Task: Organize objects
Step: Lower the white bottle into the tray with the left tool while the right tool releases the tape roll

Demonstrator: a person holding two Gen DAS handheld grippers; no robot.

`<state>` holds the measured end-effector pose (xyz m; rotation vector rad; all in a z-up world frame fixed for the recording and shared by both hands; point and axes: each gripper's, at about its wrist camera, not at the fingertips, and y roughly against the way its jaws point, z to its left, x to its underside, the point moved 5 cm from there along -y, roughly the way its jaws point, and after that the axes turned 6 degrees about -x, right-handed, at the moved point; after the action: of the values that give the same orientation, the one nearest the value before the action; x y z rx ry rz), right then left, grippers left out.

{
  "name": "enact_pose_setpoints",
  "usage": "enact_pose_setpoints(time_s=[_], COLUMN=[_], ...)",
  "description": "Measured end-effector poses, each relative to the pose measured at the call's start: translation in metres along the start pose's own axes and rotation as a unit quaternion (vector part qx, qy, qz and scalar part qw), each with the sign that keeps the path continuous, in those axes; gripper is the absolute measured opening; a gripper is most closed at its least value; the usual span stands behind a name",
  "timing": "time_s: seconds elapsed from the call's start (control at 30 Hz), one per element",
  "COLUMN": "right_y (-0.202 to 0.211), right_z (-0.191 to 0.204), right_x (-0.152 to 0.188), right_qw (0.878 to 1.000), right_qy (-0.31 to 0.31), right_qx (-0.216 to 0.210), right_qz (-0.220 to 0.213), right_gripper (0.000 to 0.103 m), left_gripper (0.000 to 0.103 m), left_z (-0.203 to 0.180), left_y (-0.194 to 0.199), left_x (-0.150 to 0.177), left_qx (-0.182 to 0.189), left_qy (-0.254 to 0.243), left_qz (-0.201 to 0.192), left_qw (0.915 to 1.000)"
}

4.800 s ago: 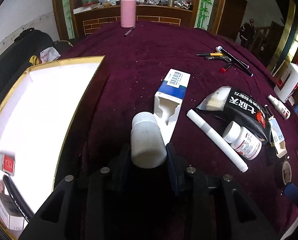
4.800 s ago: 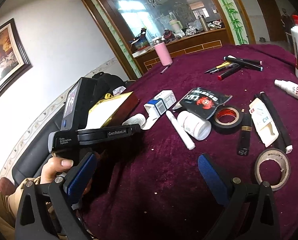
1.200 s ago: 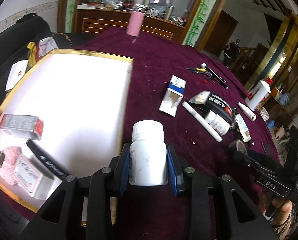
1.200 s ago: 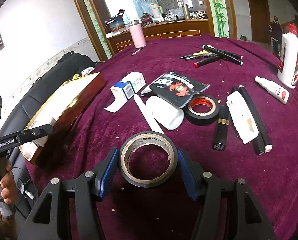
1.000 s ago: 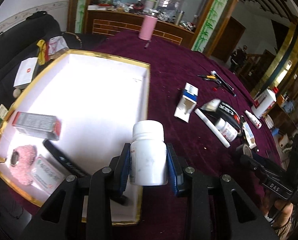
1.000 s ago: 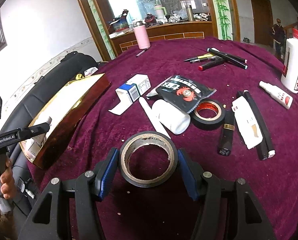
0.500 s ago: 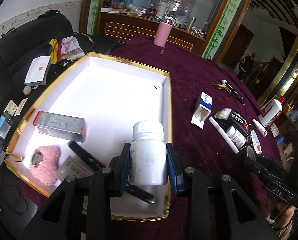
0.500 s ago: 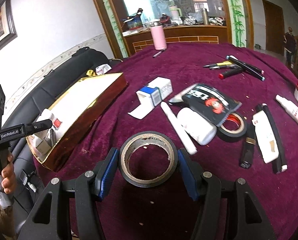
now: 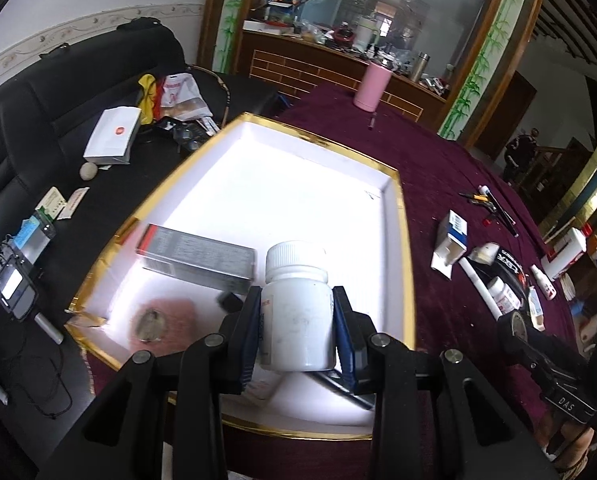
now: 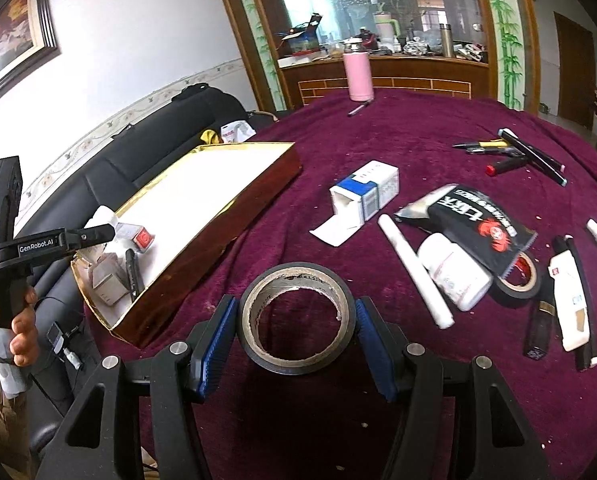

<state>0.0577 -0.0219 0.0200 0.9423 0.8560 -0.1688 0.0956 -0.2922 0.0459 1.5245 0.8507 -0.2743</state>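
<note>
A maroon velvet-covered table (image 10: 418, 128) is seen with a gold-edged white box (image 9: 396, 184) lying at its near left edge. A white pill bottle (image 9: 296, 312) is held upright above the box's near end, clamped between the pads of the left gripper (image 9: 296, 334). A black tape roll (image 10: 296, 316) is gripped across its outer rim by the right gripper (image 10: 296, 340), above bare cloth and well apart from the box. If the bottle were released from this height it could be toppled, or dropped onto the grey carton (image 9: 196, 256) and the black pen (image 9: 338, 388) already lying under it. The tape roll, pinched only at its rim, could be twisted out of the pads during the carry. The box's near corner is hidden behind the left gripper, its contents are blurred, and the pink item (image 9: 166, 316) beside the carton cannot be identified.
</note>
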Motion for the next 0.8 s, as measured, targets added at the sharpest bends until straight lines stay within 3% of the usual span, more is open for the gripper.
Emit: enact_pose_setpoints(time_s=[0.5, 0.8], right_y=[-0.025, -0.044], right_z=[0.058, 0.091], right_x=[-0.020, -0.033], right_qw=[0.997, 0.992], right_qy=[0.065, 0.101], right_qx=[-0.045, -0.074], right_qz=[0.001, 0.006], right_gripper=[0.065, 0.065], left_gripper=[0.033, 0.033], left_z=[0.066, 0.088], left_y=[-0.001, -0.026], left_x=[-0.016, -0.011], left_qx=[-0.068, -0.077], left_qy=[0.008, -0.034], left_qz=[0.003, 0.039], left_qw=[0.9977, 0.9957])
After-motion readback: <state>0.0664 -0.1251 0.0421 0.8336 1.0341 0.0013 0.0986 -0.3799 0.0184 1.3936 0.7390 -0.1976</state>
